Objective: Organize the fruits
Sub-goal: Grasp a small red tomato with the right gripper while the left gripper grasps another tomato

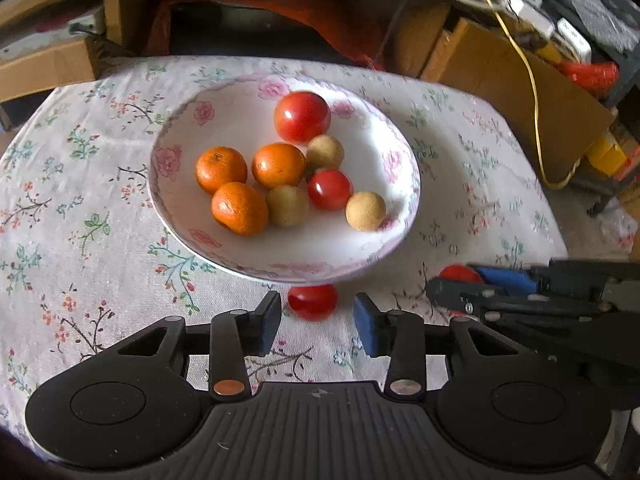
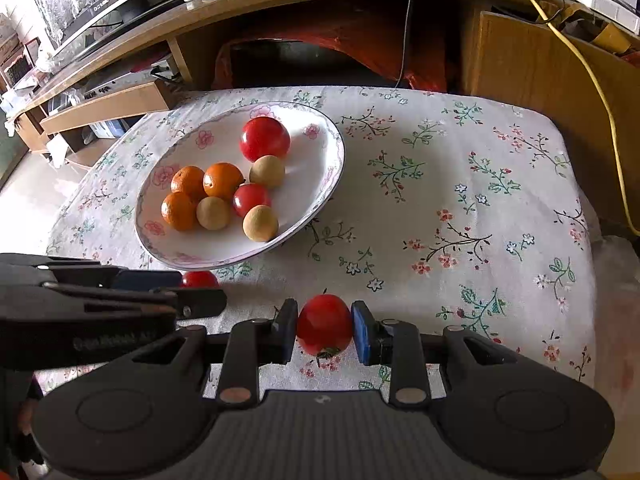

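Note:
A white floral bowl (image 1: 168, 160) (image 2: 334, 148) on the flowered cloth holds three oranges (image 1: 221, 169), two red tomatoes (image 1: 302, 117) and three tan longans (image 1: 365, 211). A small red tomato (image 1: 312, 302) (image 2: 200, 279) lies on the cloth just in front of the bowl. My left gripper (image 1: 317, 312) is open, its blue-padded fingers either side of that tomato and slightly short of it. My right gripper (image 2: 325, 320) is shut on another red tomato (image 2: 325, 326), low over the cloth to the right of the left gripper. From the left wrist view the right gripper (image 1: 460, 280) shows side-on.
The flowered cloth (image 2: 460, 200) stretches bare to the right of the bowl. Behind the table stand a wooden desk (image 2: 280, 4), cardboard boxes (image 1: 520, 92) and a hanging yellow cable (image 2: 592, 80). The table's edges drop off at left and right.

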`<state>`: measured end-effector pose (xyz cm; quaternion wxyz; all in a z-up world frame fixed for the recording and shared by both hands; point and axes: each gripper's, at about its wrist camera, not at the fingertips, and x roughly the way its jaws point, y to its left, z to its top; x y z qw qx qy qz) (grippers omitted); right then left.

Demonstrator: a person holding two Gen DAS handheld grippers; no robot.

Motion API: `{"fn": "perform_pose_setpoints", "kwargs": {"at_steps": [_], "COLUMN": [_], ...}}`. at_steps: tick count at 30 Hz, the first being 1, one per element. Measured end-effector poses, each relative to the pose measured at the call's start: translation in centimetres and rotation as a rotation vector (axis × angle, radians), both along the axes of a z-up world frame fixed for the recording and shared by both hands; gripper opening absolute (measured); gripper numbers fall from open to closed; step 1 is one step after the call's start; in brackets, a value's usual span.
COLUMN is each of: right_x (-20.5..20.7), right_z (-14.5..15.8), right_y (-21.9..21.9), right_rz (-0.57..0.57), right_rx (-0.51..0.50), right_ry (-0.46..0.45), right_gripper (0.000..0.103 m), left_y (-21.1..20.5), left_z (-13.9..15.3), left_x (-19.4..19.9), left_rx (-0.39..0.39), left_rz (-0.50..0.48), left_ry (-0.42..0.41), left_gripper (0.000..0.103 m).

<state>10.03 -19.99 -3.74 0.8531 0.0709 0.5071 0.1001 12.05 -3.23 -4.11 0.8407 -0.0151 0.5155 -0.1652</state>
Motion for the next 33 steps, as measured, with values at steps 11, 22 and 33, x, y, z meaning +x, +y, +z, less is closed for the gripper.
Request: {"fn": "perform_pose_setpoints", "kwargs": {"at_steps": [11, 22, 33], "right_x": [-0.3, -2.1, -5.4], "right_z": [0.1, 1.1, 0.3], "right_y": [0.5, 0.6, 5.3], "right_rz": [0.022, 0.024, 0.104], "right_rx": [0.016, -0.024, -0.086], "right_ry": [0.007, -0.006, 0.030], "right_gripper": [0.031, 0.031, 0.031], "left_y": [-0.3, 0.3, 3.6], "left_z": [-0.7, 0.1, 0.6], "left_x": [0.4, -0.7, -5.1], "left_rx": [0.001, 0.058, 0.103], "left_rz": [0.089, 0.047, 0.009], "left_ry": [-0.024, -0.022, 0.014], "left_gripper": [0.050, 0.034, 0.035]}}
